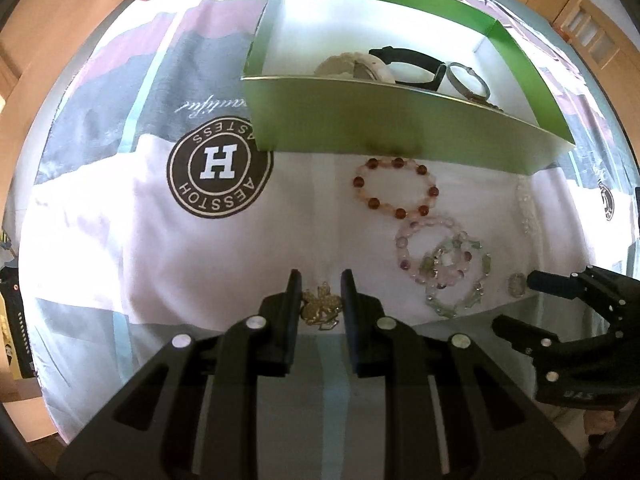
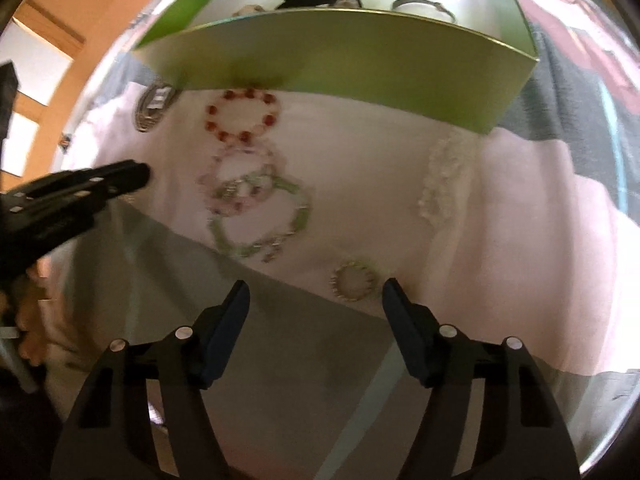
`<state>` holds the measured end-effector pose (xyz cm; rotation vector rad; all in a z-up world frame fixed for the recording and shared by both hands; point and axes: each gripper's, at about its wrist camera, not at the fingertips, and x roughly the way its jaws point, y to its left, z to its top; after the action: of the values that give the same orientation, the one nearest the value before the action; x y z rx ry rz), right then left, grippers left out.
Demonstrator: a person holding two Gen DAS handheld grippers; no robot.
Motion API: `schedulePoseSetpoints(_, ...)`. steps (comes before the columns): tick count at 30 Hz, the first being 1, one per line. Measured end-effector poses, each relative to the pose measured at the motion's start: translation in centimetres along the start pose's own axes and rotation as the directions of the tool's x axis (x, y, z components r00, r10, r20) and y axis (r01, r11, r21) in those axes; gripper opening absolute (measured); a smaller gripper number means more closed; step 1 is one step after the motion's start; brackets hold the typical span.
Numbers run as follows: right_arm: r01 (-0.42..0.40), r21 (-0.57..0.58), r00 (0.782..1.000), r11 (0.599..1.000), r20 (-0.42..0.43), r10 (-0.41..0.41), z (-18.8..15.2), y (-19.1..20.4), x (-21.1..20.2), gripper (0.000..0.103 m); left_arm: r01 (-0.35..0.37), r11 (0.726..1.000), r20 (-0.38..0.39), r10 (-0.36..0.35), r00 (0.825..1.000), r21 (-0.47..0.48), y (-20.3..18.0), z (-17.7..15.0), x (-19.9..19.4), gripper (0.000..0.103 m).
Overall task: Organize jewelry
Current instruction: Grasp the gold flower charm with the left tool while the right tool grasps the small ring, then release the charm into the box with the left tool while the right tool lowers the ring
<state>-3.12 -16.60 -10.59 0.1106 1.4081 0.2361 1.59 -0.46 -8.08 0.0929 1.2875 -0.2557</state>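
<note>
Bedspread (image 1: 100, 240) carries the jewelry: left tongs (image 1: 321, 300) pinch a gold pendant (image 1: 322, 306), green box (image 1: 360, 120) straight ahead; right tongs (image 2: 316, 304) gape short of a small ring (image 2: 354, 280).

The left tongs (image 1: 321, 280) point steeply downward, their two dark fingers (image 1: 294, 300) drawn narrow and pressing on a small gold trinket (image 1: 320, 308) caught between the pads. The right tongs (image 2: 316, 292) also point steeply downward, with jaws standing wide apart and nothing between them. Seen from the left wrist, the right tongs sit off to the right side; part of a hand (image 2: 30, 312) shows behind the left tongs in the right wrist view
</note>
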Motion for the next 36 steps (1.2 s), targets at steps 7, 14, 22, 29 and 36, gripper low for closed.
schedulePoseSetpoints(7, 0.076, -0.035, 0.997, 0.997, 0.018, -0.076, -0.2, 1.1, 0.6, 0.060, 0.006, 1.000, 0.007, -0.006, 1.000, 0.016, -0.8, 0.1, 0.2, 0.020)
schedulePoseSetpoints(14, 0.131, -0.088, 0.991, 0.987, 0.047, -0.128, -0.2, 2.2, 1.3, 0.021, 0.007, 1.000, 0.002, -0.008, 1.000, 0.017, -0.7, 0.2, 0.3, 0.020)
schedulePoseSetpoints(22, 0.081, -0.055, 0.996, 0.995, 0.042, -0.079, 0.0, 0.6, 0.6, 0.021, 0.004, 1.000, -0.001, -0.004, 1.000, 0.018, -0.9, 0.2, 0.5, 0.020)
schedulePoseSetpoints(29, 0.051, -0.036, 0.996, 0.998, 0.081, -0.048, 0.2, -0.4, -1.9, 0.021, -0.001, 1.000, 0.011, 0.001, 1.000, 0.013, -0.8, 0.3, 0.0, 0.020)
schedulePoseSetpoints(36, 0.008, -0.052, 0.990, 0.999, 0.143, -0.001, 0.4, -1.1, -4.0, 0.021, -0.002, 1.000, 0.013, 0.001, 1.000, 0.024, -0.8, 0.5, 0.3, 0.020)
